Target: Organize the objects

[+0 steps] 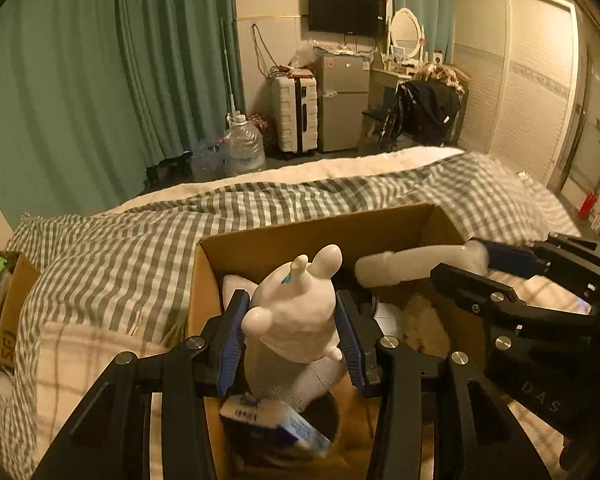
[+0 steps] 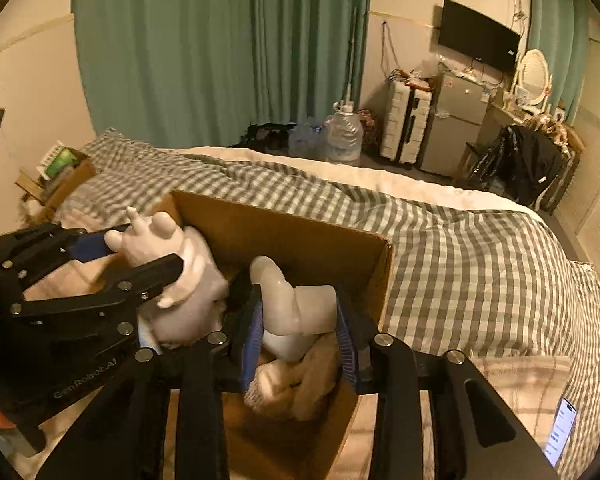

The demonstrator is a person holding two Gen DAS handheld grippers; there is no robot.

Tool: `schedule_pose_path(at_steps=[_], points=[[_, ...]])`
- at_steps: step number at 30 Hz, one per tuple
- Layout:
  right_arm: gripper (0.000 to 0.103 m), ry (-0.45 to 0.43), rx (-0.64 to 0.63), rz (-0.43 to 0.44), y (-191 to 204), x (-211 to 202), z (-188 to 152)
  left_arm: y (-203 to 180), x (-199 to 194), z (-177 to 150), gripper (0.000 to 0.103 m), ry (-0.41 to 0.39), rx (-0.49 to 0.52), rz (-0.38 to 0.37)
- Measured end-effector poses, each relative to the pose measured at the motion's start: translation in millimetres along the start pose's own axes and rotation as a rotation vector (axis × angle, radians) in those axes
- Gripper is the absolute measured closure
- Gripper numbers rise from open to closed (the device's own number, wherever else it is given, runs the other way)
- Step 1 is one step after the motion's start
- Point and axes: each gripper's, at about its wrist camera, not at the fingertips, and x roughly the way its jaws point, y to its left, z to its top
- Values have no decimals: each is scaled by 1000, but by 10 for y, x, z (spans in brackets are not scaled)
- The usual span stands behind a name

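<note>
A bed [image 2: 480,248] under a grey-checked cover carries an open cardboard box [image 2: 284,236] near its near edge, just beside a folded beige plaid blanket [image 1: 88,364]. Inside the box lie a fluffy cream cloth [image 1: 424,324] and a small blue-and-white carton [image 1: 276,420]. The left gripper [image 1: 292,320] pinches a white horned figurine [image 1: 296,300] between its blue pads, above the box's left end. The right gripper [image 2: 300,328] has a bent white tube piece [image 2: 296,304] between its pads over the box's right end; whether they press it I cannot tell. A phone [image 2: 560,432] lies on the blanket at the bed's near right corner.
</note>
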Motion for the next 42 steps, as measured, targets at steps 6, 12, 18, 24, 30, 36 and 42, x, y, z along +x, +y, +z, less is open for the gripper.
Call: schedule_pose_path(at_steps=[6, 12, 18, 24, 30, 36, 42], points=[[51, -33, 60, 24, -46, -20, -33, -7, 74, -16, 31, 12, -6, -28], [46, -41, 113, -19, -70, -497, -70, 38, -355, -7, 20, 9, -11, 19], [42, -117, 83, -117, -24, -1400, 43, 116, -1271, 143, 3, -81, -15, 75], [31, -225, 78, -181, 140, -2389, 133, 152, -2284, 148, 0, -224, -55, 69], [13, -290, 105, -187, 215, -2988, -63, 140, -2860, 58, 0, -285, -101, 67], [1, -335, 223, -213, 159, -3094, -624, -13, -3204, -348, 0, -421, -136, 38], [0, -399, 200, -277, 241, -2951, -994, -173, -3037, -786, 0, -485, -145, 80]])
